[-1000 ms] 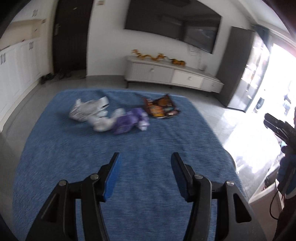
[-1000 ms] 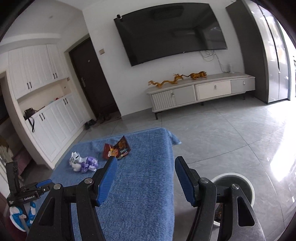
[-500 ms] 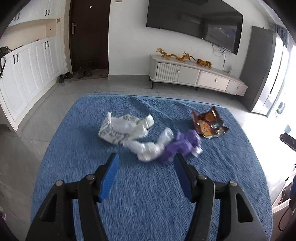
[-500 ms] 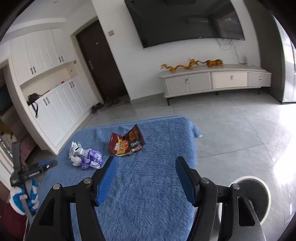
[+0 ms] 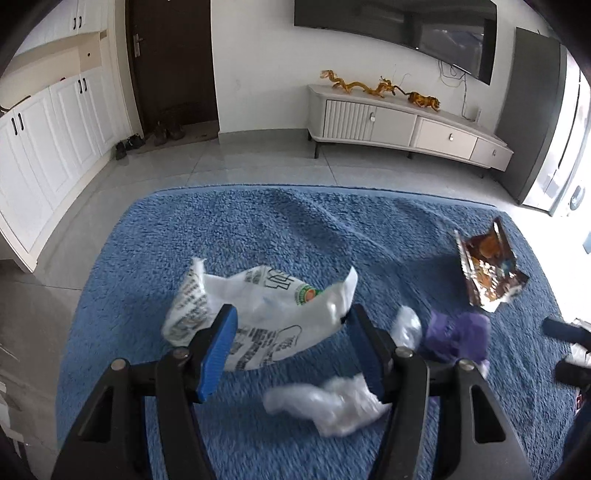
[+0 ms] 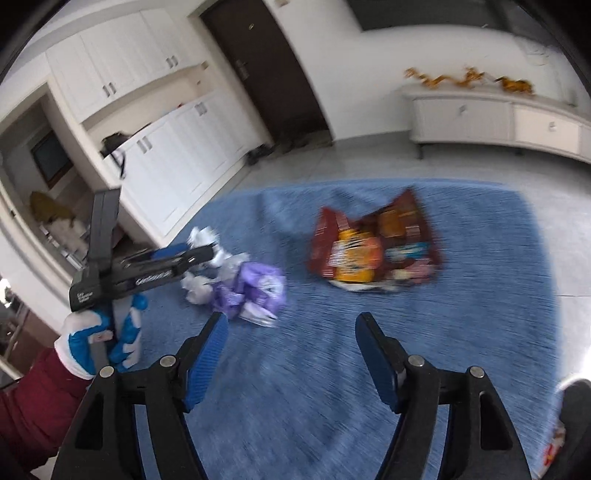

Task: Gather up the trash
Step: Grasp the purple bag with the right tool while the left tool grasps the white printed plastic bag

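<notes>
Blue shaggy cloth (image 5: 258, 229) spread under both tongs, grey tiled floor (image 5: 266, 158) around it. Beyond the far edge: white wall, dark door (image 5: 173, 62), white cupboards (image 5: 48, 129) off to the left, low white sideboard (image 5: 406, 123) with golden dragon figures (image 5: 369, 86) on top, dark screen (image 5: 399, 29) above.

Left gripper (image 5: 291, 345): blue pads apart, just opened a little wider, nothing clamped. White printed plastic bag (image 5: 258, 306) crumpled between and just ahead of the pads, seemingly untouched, though contact hard to judge. Clear crumpled plastic (image 5: 332, 402) closer in, beside the right-hand pad. Purple wrapper (image 5: 458, 336) just outside that pad, further right. Brown snack packet (image 5: 487, 269) well off to the right and ahead, torn open, foil lining showing.

Right gripper (image 6: 291, 350): pads wide apart, opened further in the last moment, empty, only bare cloth between. Same purple wrapper (image 6: 251, 291) ahead of the left-hand pad; red snack packet (image 6: 373, 247) ahead, slightly right, well clear. Picture blurred. At far left, a gloved hand (image 6: 99, 339) in blue and white with a dark red sleeve (image 6: 33, 406), gripping the other black tool, its tip reaching over the white scraps next to the purple wrapper. No obstacle between either pair of pads and the litter.
</notes>
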{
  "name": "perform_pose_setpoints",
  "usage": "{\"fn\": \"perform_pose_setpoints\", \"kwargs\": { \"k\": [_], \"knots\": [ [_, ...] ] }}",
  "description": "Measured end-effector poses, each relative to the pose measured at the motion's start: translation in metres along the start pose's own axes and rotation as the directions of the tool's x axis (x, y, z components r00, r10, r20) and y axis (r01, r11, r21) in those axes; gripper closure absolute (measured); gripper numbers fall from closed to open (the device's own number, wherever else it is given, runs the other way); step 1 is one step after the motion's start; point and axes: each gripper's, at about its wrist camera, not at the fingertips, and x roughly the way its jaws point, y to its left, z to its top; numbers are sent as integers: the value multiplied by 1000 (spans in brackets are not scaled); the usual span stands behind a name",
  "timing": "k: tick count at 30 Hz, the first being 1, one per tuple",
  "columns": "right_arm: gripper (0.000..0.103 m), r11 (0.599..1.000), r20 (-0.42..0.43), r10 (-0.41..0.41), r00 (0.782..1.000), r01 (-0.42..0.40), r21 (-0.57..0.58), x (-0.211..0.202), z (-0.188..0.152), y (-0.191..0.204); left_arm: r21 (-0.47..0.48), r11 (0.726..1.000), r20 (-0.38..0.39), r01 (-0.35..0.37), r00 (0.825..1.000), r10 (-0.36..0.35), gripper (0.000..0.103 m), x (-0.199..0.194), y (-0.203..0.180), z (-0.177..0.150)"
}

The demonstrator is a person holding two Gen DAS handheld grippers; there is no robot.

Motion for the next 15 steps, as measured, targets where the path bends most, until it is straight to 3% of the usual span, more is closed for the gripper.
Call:
{"fn": "perform_pose_setpoints", "kwargs": {
  "k": [3, 10, 11, 12, 15],
  "knots": [
    [33, 999, -35, 35, 999, -35, -1, 33, 8, 9, 11, 1000, -12, 2, 1000, -1, 44, 12, 4, 2],
    [33, 994, -67, 106, 992, -103, 39, 73, 18, 16, 21, 1000, 13, 11, 1000, -12, 64, 23, 18, 5],
    [35, 992, -77, 120, 990, -116, 46, 78, 18, 16, 14, 1000, 18, 22, 1000, -23, 67, 23, 21, 6],
    [46, 991, -82, 127, 988, -123, 50, 81, 18, 15, 10, 999, 24, 30, 999, -30, 69, 22, 22, 6],
    [55, 988, -78, 148, 986, -144, 60, 82, 17, 13, 18, 999, 37, 31, 999, -31, 74, 19, 23, 4]
  ]
}}
